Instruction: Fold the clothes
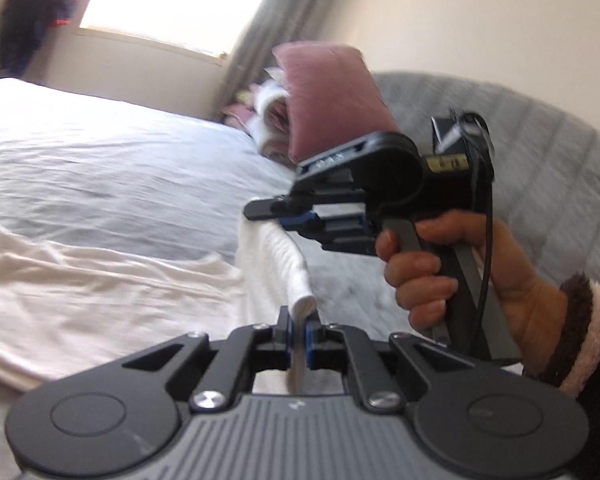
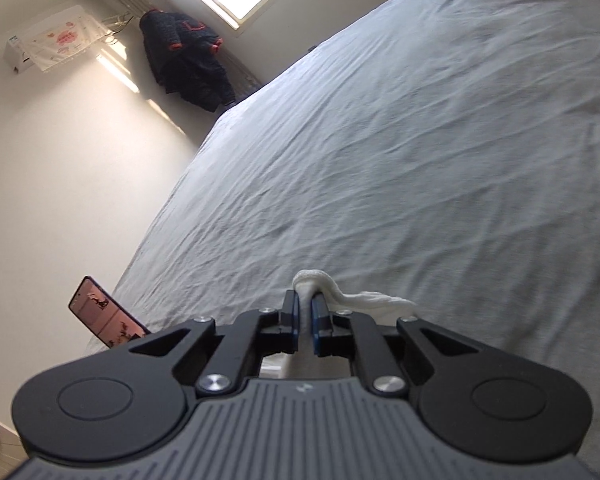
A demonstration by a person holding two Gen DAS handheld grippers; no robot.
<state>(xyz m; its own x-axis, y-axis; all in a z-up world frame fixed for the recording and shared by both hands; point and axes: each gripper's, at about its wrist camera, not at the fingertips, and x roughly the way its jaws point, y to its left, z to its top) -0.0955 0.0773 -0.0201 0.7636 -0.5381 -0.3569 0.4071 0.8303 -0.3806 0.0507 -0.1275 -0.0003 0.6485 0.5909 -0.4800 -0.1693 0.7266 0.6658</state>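
Note:
A cream-white garment [image 1: 80, 292] lies spread on the bed at the lower left of the left wrist view. My left gripper [image 1: 299, 320] is shut on its ribbed white edge [image 1: 290, 268], lifted above the bed. That edge runs up to my right gripper [image 1: 284, 216], which a hand holds just ahead, shut on the same cloth. In the right wrist view my right gripper [image 2: 305, 312] pinches a bunched white fold [image 2: 320, 282], with more of the cloth [image 2: 372, 300] trailing to the right over the bed.
The bed has a wrinkled pale grey sheet [image 2: 380, 140]. A pink pillow [image 1: 332, 96] and folded bedding lean on a grey padded headboard [image 1: 520, 128]. A dark jacket [image 2: 188, 56] hangs by the window. A phone [image 2: 104, 312] stands at the bed's edge.

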